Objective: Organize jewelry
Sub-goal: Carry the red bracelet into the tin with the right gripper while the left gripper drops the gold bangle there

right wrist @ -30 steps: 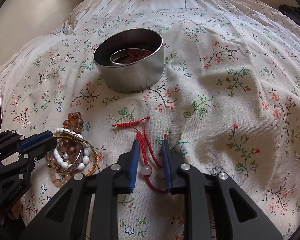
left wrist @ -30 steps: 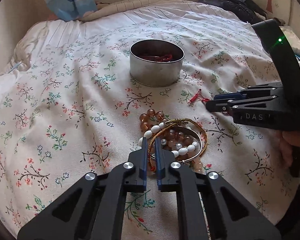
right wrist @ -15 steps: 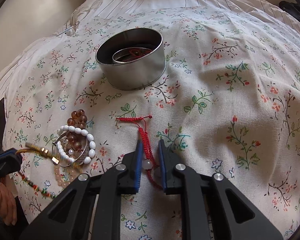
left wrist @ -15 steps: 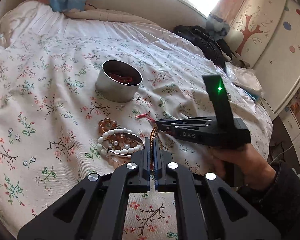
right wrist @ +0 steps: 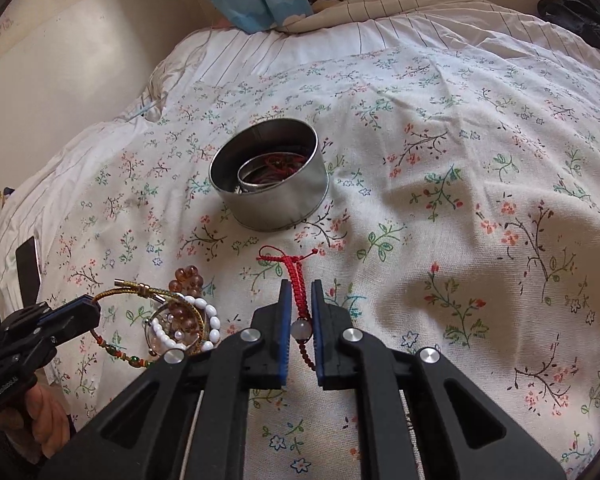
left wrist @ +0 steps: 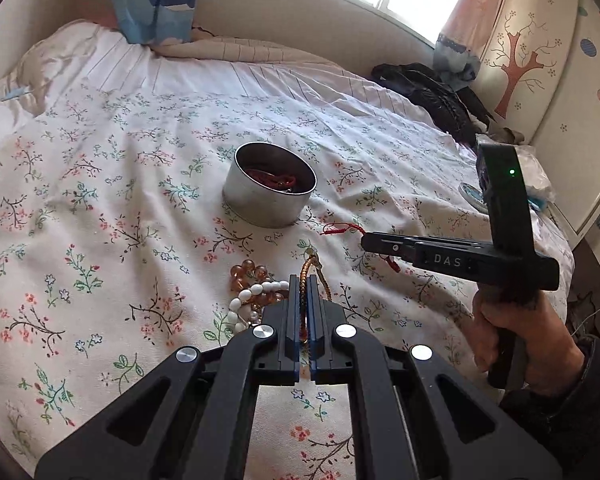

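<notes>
Left gripper (left wrist: 304,280): jaws closed tight on the gold-brown braided cord bracelet (right wrist: 140,292), which hangs from them above the bed.
Right gripper (right wrist: 300,286): jaws pinched on the red knotted string bracelet with a pale bead (right wrist: 298,280); its knotted end trails toward the tin.
Round silver metal tin (right wrist: 284,204): upright on the floral bedspread (right wrist: 480,168), holding a silver bangle (right wrist: 256,184) and red cords.
Loose pile: white oval-bead bracelet (right wrist: 212,320) and amber round-bead bracelet (right wrist: 188,278), touching each other, near the tin on its left-gripper side.
Hands: one hand (left wrist: 516,332) grips the right handle.
</notes>
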A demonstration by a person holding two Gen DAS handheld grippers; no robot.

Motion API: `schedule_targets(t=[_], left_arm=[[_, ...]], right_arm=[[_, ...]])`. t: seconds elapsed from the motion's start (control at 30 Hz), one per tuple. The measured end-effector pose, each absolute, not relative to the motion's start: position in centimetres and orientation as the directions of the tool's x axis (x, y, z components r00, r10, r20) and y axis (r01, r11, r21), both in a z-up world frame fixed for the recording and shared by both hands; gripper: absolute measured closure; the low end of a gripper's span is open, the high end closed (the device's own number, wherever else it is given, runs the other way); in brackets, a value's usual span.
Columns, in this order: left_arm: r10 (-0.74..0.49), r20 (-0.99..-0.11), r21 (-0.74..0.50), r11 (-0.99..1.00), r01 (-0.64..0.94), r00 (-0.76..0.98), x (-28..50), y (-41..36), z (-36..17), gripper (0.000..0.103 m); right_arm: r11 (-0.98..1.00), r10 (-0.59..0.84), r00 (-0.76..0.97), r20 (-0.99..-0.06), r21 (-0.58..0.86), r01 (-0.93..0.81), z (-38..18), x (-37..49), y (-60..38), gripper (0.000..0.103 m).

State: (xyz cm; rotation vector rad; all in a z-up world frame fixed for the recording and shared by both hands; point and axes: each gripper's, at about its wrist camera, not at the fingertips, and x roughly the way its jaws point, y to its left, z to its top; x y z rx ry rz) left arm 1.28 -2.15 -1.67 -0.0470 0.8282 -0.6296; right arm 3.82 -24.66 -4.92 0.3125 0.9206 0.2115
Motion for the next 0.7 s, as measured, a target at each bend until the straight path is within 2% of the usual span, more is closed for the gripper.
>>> schedule_targets(t=[0.3,0.7], left_arm=[[-0.485,-0.673,-0.157,0.831,0.534,0.558,0.7,-4.0,-1.3,0.1],[-0.464,-0.663,-0.088,0.827,0.555,0.587,0.5,-5.2,-1.1,0.1]], right_arm=[[0.928,0.332,0.616,-0.714,0.365,-0.077,-4.0,3.9,-24.3,0.092],[0.91,0.354,0.665,-0.658,0.407,-0.082,-2.8,3.5,-25.2,0.093]])
